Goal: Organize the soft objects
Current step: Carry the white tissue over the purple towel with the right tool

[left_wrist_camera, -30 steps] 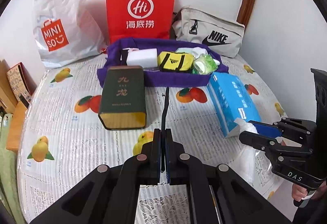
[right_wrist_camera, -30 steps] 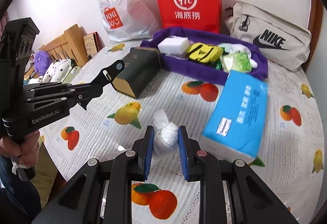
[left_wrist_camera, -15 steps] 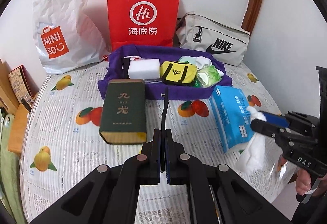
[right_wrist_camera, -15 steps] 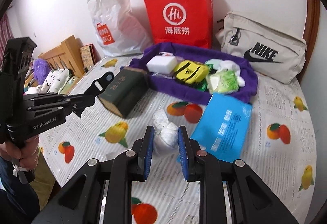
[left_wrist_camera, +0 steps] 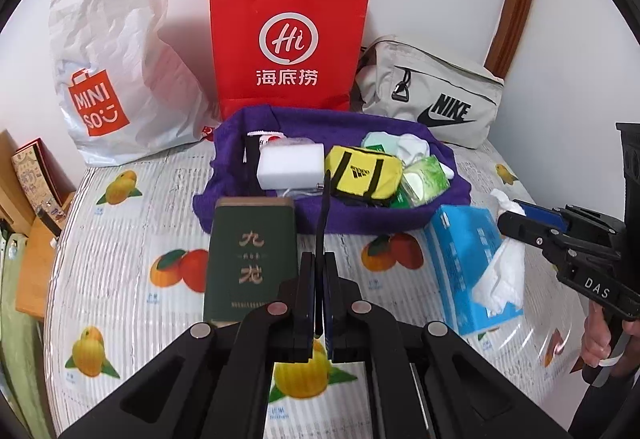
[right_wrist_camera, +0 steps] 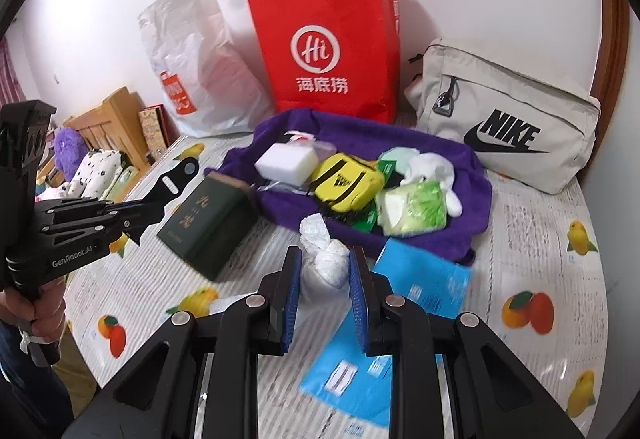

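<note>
1. Our right tool (right_wrist_camera: pixel 322 293), still clenched on the white tissue wad (right_wrist_camera: pixel 323 262), has carried it off the worktop (right_wrist_camera: pixel 532 239) toward the purple towel pile (right_wrist_camera: pixel 472 175).
2. Our left tool (left_wrist_camera: pixel 319 303) stays shut, empty.
3. Dropping it there looks next.

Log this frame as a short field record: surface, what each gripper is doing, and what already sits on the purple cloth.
surface: table with a fruit-print cover
left gripper: shut, a thin dark strip sticking out between its fingers
right gripper: shut on white tissue wad, held off the table
purple cloth: holds white sponge block, yellow pouch, green tissue pack
beside the cloth: dark green tin, blue tissue pack
behind: red paper bag, white plastic bag, grey Nike bag
</note>
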Available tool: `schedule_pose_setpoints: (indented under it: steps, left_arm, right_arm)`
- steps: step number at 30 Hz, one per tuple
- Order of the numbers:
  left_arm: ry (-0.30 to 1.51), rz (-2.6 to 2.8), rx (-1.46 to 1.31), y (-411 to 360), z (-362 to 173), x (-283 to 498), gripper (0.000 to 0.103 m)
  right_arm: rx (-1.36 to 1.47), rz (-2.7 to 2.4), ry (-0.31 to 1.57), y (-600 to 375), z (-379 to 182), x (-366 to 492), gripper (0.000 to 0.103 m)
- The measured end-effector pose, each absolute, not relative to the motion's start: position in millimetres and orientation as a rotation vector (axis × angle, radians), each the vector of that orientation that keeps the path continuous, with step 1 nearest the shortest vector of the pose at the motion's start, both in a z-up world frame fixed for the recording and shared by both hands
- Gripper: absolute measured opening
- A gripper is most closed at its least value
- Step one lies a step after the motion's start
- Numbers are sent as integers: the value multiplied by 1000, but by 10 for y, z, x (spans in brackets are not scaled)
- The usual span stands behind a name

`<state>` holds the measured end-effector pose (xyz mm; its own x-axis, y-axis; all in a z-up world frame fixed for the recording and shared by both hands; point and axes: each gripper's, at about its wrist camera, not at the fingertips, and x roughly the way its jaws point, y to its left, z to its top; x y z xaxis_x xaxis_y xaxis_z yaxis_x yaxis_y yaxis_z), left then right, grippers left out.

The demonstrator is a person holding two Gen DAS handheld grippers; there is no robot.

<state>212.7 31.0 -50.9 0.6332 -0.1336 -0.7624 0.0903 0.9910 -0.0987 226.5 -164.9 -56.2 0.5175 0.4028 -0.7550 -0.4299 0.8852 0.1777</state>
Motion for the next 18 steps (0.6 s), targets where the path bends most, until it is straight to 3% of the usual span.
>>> schedule_pose_setpoints:
  steps: [18]
  left_arm:
    - [909, -133, -60, 430, -590, 2934, 4]
  right_arm:
    - [30, 417, 903, -1802, -666, 3170, 24]
